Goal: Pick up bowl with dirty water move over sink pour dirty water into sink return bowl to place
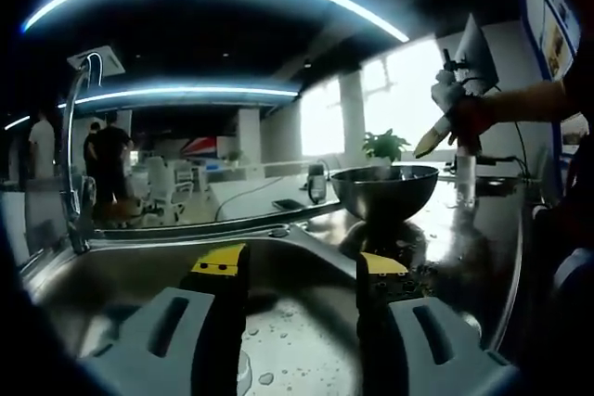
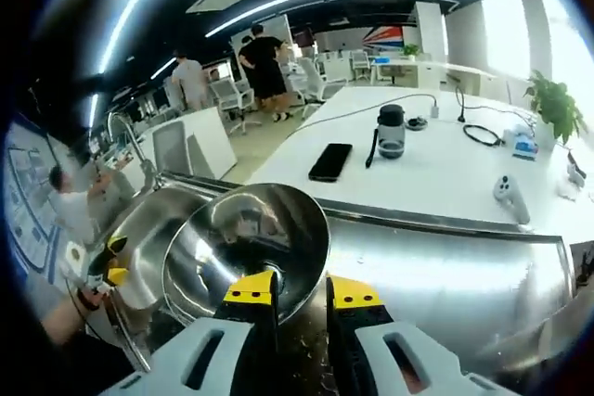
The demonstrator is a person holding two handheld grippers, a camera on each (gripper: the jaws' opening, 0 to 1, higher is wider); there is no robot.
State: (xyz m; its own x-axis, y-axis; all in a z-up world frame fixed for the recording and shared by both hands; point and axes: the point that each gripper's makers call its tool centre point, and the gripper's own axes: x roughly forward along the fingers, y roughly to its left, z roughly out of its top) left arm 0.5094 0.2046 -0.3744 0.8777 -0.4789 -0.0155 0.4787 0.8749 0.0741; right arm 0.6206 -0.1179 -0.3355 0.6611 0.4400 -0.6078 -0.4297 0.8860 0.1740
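Left gripper point(image 1: 302, 271) hangs over sink point(image 1: 111, 275), jaws spread, holding nothing. Bowl point(image 2: 246, 248) sits on steel counter point(image 2: 445, 275) just beside sink, prob. within reach for pouring. Right gripper point(image 2: 302, 289) at bowl's near rim, jaws slightly apart, not pinching it

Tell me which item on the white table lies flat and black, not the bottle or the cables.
The black smartphone, a flat dark rectangle lying on the white table left of the upright clear water bottle with the dark lid; the black cable coils farther right.

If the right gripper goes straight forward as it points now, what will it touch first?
Most likely the near rim of the metal bowl: the right gripper has its jaws right at that rim, though depth is hard to judge.
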